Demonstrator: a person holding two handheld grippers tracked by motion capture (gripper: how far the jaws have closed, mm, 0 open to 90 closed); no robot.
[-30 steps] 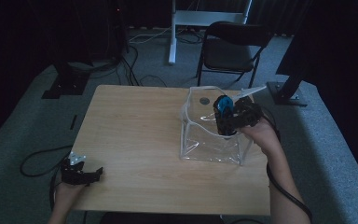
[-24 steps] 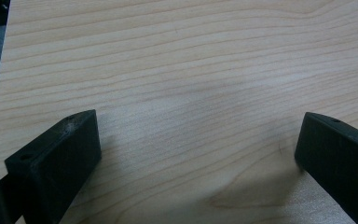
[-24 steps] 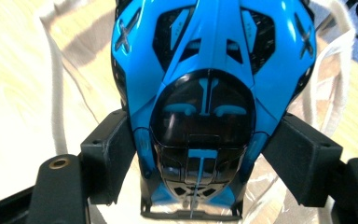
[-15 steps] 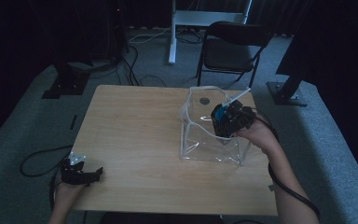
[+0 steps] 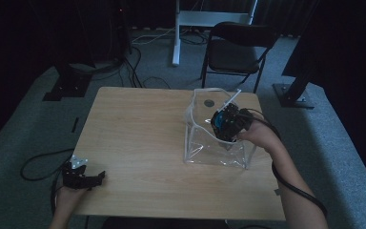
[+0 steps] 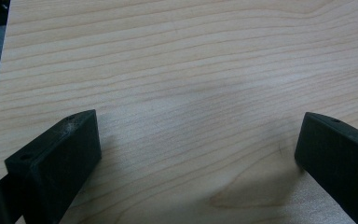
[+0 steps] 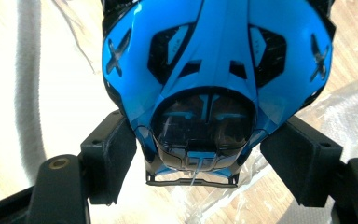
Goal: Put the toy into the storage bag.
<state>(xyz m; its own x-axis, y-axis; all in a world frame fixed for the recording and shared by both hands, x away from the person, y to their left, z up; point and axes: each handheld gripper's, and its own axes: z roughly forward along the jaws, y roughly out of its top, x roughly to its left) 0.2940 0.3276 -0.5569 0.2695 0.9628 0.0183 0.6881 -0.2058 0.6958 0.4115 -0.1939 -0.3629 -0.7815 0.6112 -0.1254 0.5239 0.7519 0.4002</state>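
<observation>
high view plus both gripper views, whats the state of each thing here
clear plastic bag: standing upright on the table, top open
blue toy car: held between the right gripper's fingers, at the bag's mouth
right gripper: shut on the blue toy car
left gripper: open, holding nothing, at the table's near left edge
folding chair: unfolded, unoccupied
</observation>
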